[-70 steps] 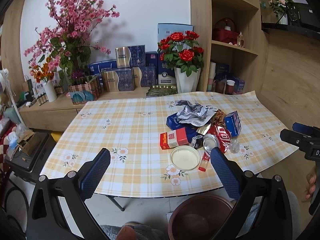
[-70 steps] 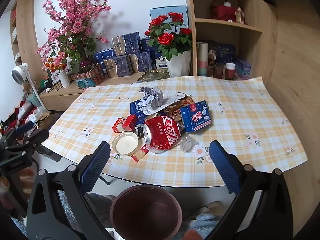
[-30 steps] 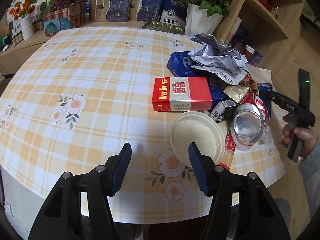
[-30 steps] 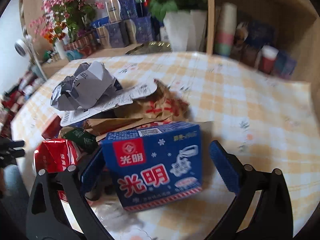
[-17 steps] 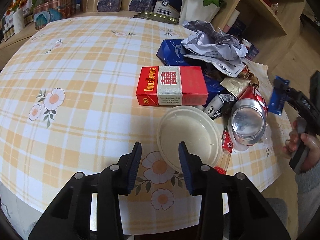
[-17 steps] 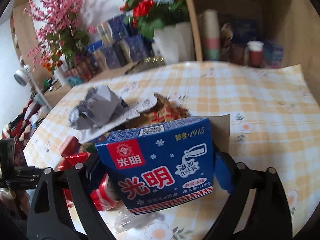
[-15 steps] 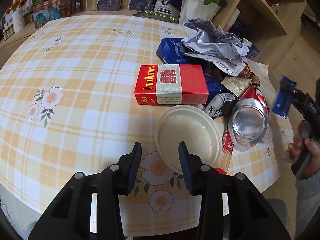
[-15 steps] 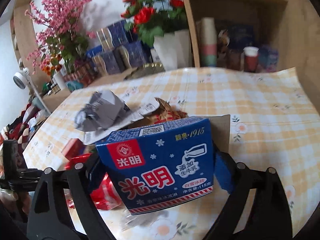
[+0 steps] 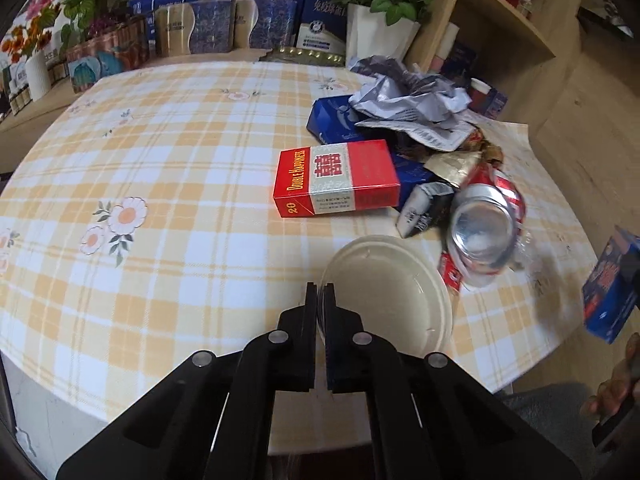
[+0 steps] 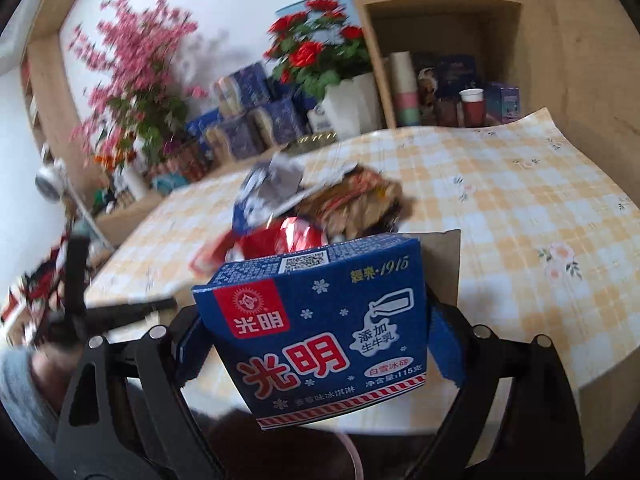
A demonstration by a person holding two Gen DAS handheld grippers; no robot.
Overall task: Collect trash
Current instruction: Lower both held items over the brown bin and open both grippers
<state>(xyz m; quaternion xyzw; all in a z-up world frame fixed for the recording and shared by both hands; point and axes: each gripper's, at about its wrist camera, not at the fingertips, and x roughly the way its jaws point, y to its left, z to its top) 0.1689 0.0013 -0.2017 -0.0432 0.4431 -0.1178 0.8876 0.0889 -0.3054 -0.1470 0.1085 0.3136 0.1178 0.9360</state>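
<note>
Angled down over the tabletop [image 9: 160,168], the left tool [image 9: 320,292] is clenched on the near rim of the white lid [image 9: 392,292], while the right tool [image 10: 320,320], tilted less steeply, grasps the blue carton [image 10: 320,320] off the tabletop's near edge.

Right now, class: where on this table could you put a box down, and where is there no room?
Free: the checked cloth left of the red pack, out to the flower prints. In the right view, the far right corner is bare too. Crowded: around the pile of crumpled paper, can and white lid.
</note>
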